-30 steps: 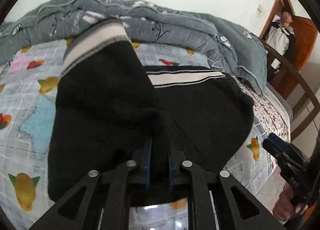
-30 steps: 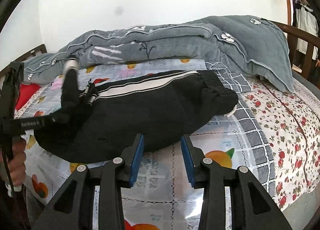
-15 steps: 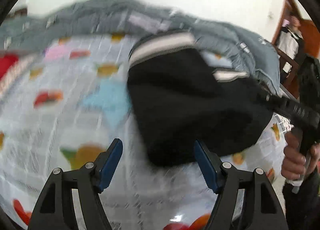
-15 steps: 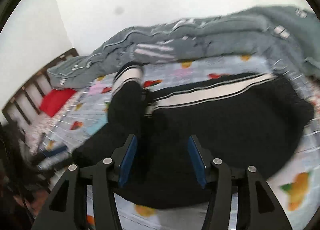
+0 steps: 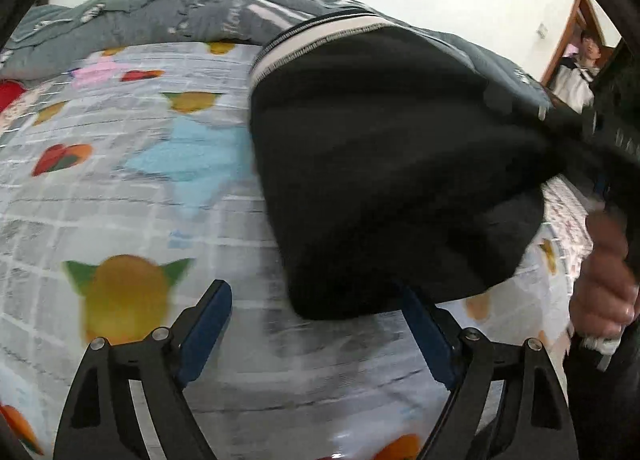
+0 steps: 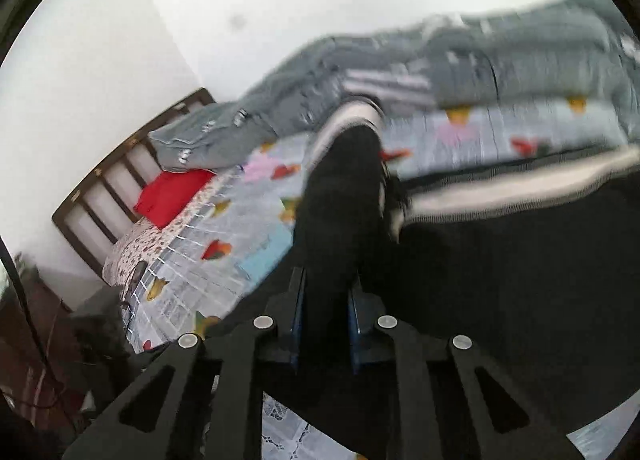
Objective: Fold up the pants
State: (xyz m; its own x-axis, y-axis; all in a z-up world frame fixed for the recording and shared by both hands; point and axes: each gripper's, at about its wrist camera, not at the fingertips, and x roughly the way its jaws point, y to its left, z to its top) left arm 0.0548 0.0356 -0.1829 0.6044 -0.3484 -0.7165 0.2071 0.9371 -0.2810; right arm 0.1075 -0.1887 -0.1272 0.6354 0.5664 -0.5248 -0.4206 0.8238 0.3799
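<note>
Black pants (image 5: 384, 179) with a white-striped waistband (image 5: 320, 43) lie folded on the patterned bedsheet (image 5: 120, 179). My left gripper (image 5: 316, 324) is open and empty, its blue pads on either side of the pants' near edge. My right gripper (image 6: 326, 308) is shut on a raised fold of the black pants (image 6: 340, 195), lifting it above the rest of the pants (image 6: 500, 280). In the left wrist view the right gripper's handle and the hand (image 5: 604, 280) holding it show at the right edge.
A grey quilt (image 5: 180, 7) is bunched along the far side of the bed. A red pillow (image 6: 172, 195) and a wooden headboard (image 6: 108, 187) are at the left. A person (image 5: 576, 75) stands in a doorway at the far right.
My left gripper let go of the pants, opened wide and drew back. My right gripper moved in over the pants and closed on a fold of them.
</note>
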